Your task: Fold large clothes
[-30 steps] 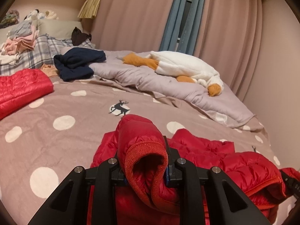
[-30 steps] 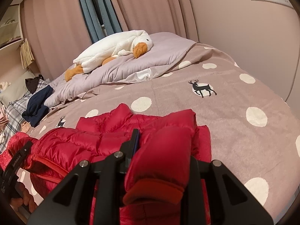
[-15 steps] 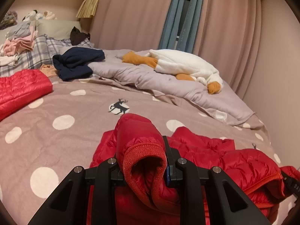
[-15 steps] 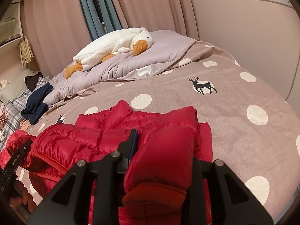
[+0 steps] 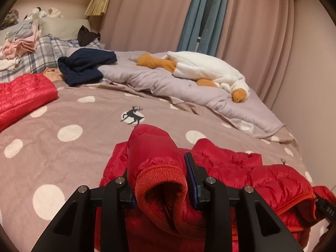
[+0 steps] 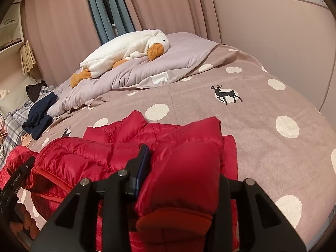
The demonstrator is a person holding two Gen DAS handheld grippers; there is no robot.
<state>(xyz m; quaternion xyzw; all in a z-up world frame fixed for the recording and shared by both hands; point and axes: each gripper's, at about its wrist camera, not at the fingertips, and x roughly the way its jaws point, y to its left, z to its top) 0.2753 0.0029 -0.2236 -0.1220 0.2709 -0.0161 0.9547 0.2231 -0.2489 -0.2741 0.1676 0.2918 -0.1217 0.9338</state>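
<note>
2 sleeve cuffs sit between my jaws right now, 1 per gripper, and both pairs of jaws are opening. In the left wrist view the left gripper (image 5: 161, 185) has the ribbed cuff of the left sleeve (image 5: 159, 168) between its fingers; the blue pad on one side stands just off the fabric, so I read this grip as letting go, not clamping. In the right wrist view the right gripper (image 6: 178, 180) frames the right sleeve (image 6: 187, 168) the same way, its blue pad beside the puffy fabric, while the other finger is hidden behind the sleeve, so I can't tell whether that side is free.

The red down jacket (image 6: 88, 155) lies spread on the spotted bedcover (image 5: 69, 130), near the foot of the bed, with both sleeves drawn inward over its body. A second red jacket (image 5: 23, 92) lies well apart toward the pillows, a navy garment (image 5: 84, 67) and a plush goose (image 5: 208, 69) beyond it.

I judge the step in hand to be the sleeve fold: both sleeves laid across the body and being released. Next I'd want to back both grippers clear without dragging the cuffs along, since the slick fabric may spring back, then take hold of the hem or collar to fold the body over.
</note>
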